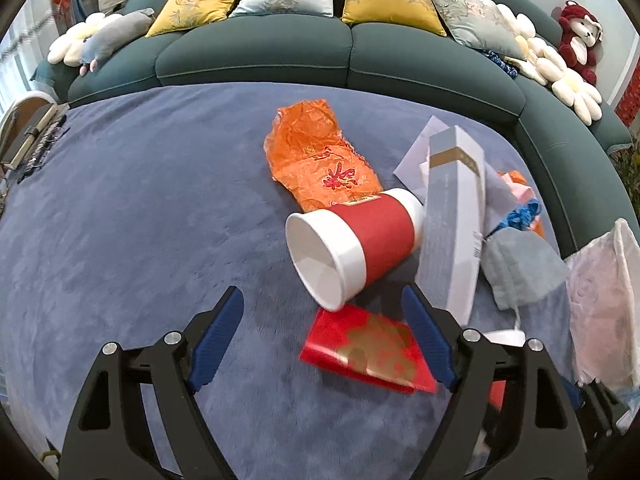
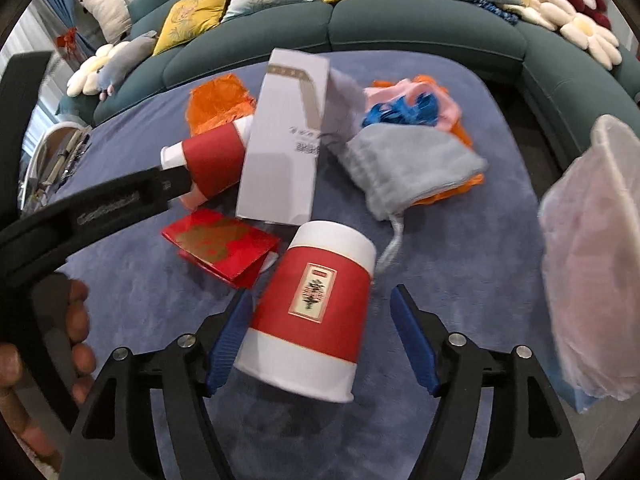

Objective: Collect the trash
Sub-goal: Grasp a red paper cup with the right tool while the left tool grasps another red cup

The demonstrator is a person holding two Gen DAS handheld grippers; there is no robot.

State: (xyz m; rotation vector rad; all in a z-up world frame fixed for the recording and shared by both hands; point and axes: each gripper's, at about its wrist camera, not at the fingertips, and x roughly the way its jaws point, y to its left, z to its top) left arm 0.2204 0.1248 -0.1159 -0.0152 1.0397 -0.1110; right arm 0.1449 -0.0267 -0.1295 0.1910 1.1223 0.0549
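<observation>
A big soft blue rug (image 1: 120, 220) lies in front of a green sofa (image 1: 256, 52) with yellow and pale cushions. Trash sits in a pile on the rug.

The nearest paper cup (image 2: 316, 304) is white with a red band, and it stands upside down between the fingers of the right gripper (image 2: 320, 340). The jaws are apart; the left pad is at the cup's side, the other one is clear of it, so nothing is squeezed yet. I think the cup is light and thin, so a hard squeeze would crush it. The red band in the middle looks like the best place to hold.

A second paper cup (image 1: 352, 244) lies on its side, just ahead of the left gripper (image 1: 324, 344), whose jaws are also wide apart and empty. A flat red envelope (image 1: 368, 348) lies between them. Nearby are a stiff white box (image 1: 452, 232), crinkly orange wrap (image 1: 320, 156), a soft grey pouch (image 1: 520, 264) and a thin white bag (image 2: 592, 264).
</observation>
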